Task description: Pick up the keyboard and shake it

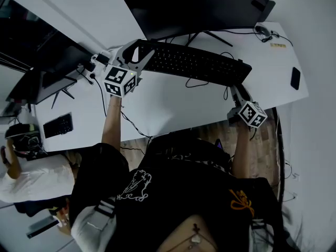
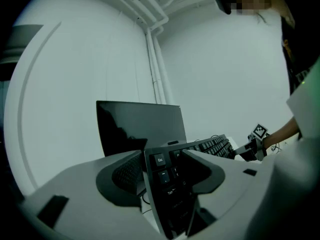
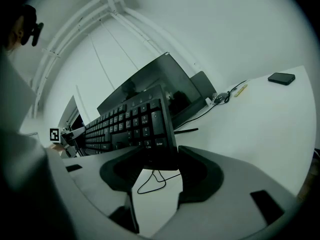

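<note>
A black keyboard (image 1: 194,62) hangs above the white desk (image 1: 163,106), held at both ends, with its cable drooping under it. My left gripper (image 1: 140,54) is shut on its left end; in the left gripper view the jaws (image 2: 162,159) clamp the keyboard (image 2: 170,184) by the Esc key. My right gripper (image 1: 235,88) is shut on the right end. In the right gripper view the keyboard (image 3: 130,124) tilts up, with its number-pad corner between the jaws (image 3: 157,156).
A dark monitor (image 1: 199,7) stands just behind the keyboard. A black phone (image 1: 295,78) lies near the desk's right edge, and a small device with cables (image 1: 261,30) sits at the back right. Another monitor (image 1: 58,72) and small keyboard (image 1: 58,125) sit left. A person (image 1: 31,177) sits lower left.
</note>
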Demonstrator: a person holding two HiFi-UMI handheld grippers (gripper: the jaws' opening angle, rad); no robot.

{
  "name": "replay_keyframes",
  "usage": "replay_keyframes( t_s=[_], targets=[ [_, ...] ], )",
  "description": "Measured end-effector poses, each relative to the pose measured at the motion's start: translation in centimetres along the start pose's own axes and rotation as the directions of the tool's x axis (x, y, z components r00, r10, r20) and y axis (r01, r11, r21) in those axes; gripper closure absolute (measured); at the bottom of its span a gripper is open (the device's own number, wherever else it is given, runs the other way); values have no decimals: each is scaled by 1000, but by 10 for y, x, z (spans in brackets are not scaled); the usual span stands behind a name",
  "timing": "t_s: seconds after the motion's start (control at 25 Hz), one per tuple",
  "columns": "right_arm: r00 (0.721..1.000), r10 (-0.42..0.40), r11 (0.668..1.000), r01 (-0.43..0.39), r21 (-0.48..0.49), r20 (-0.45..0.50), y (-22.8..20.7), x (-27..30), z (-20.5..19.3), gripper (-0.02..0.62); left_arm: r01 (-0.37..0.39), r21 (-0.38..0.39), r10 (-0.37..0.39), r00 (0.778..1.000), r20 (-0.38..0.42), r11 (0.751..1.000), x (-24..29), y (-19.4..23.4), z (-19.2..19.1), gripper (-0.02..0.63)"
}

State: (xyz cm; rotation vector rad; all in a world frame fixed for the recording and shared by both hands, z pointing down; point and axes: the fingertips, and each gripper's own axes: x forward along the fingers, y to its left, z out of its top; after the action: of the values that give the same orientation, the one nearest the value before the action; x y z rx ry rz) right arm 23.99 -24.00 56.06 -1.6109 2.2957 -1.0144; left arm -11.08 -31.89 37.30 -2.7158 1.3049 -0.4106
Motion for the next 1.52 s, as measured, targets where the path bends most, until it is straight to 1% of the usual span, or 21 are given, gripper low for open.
replay_keyframes(
  t_s=[0.16, 0.24, 0.44, 0.56, 0.64, 0.72, 0.8, 0.92, 1.0, 1.16, 1.4, 1.52],
  targets=[
    [1000, 17, 1000, -17, -19, 0, 3, -5, -6, 385, 1, 131, -5, 1000, 26, 991, -11, -13, 18, 345],
    [1000, 18, 999, -17, -28, 18, 5, -8, -4, 387, -1, 177, -7, 999, 47, 984, -16, -19, 26, 345],
    [998, 37, 999, -35, -22, 49, 5, -13, -5, 390, 2, 234, -30, 993, 114, 972, -27, -31, 43, 347],
    [999, 39, 999, -38, -27, 32, 3, -12, -11, 393, 2, 262, -43, 988, 151, 965, -30, -40, 54, 347],
    [999, 37, 999, -36, -22, 14, 1, -11, -18, 394, 2, 286, -43, 989, 139, 958, -29, -43, 54, 347],
    [1000, 29, 1000, -29, -9, 5, -1, -11, -24, 396, 5, 296, -38, 994, 107, 955, -28, -44, 47, 345],
    [1000, 22, 1000, -22, -5, 7, -1, -12, -24, 396, 3, 284, -33, 994, 100, 959, -29, -44, 45, 346],
    [999, 16, 1000, -15, -20, 38, 5, -12, -8, 396, -9, 233, -27, 988, 151, 973, -33, -42, 54, 345],
    [999, 24, 999, -23, -30, 32, 6, -10, -5, 396, -15, 214, -19, 988, 153, 977, -33, -38, 54, 345],
    [1000, 21, 998, -22, -65, -13, 4, -3, -5, 397, -24, 212, 4, 996, 94, 977, -29, -29, 38, 347],
    [997, -27, 996, 21, -89, -70, -7, -1, -14, 397, -12, 116, 7, 999, 40, 993, -17, -22, 4, 345],
    [993, -61, 994, 52, -93, -103, -15, -3, -21, 397, 10, 84, -11, 1000, 9, 996, -6, -21, -15, 345]
  ],
)
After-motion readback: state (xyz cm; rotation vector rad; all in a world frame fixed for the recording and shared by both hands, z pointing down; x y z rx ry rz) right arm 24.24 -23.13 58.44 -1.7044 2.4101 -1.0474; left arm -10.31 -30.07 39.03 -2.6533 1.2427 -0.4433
